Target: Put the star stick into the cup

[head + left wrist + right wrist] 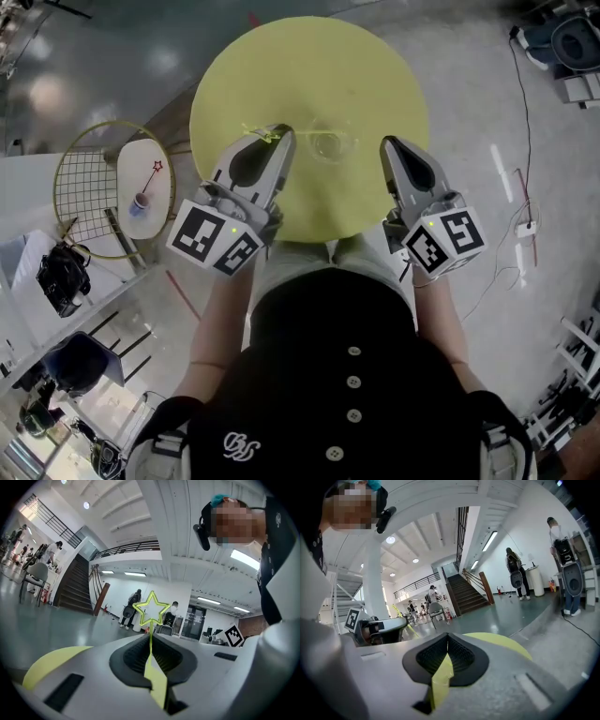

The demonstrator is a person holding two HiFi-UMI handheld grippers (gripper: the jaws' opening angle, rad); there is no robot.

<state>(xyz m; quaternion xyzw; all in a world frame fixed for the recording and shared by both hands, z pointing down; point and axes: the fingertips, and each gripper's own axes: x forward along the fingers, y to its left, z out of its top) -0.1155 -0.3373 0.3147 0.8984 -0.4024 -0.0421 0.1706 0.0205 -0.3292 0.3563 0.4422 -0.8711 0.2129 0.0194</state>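
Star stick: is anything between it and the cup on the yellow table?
Nothing visible. The left gripper is shut on the star stick; only bare yellow table separates it from the clear cup. The right gripper sits beyond the cup, off the path.

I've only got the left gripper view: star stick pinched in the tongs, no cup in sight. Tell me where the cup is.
Observer: The clear cup stands on the yellow table, between the left tongs and the right tongs.
Operator: Report the right tongs.
Observer: Shut, nothing in them.
Operator: Say where the star stick sits against the cup.
Observer: It pokes out left of the tongs' tip, over bare table, not above the cup.
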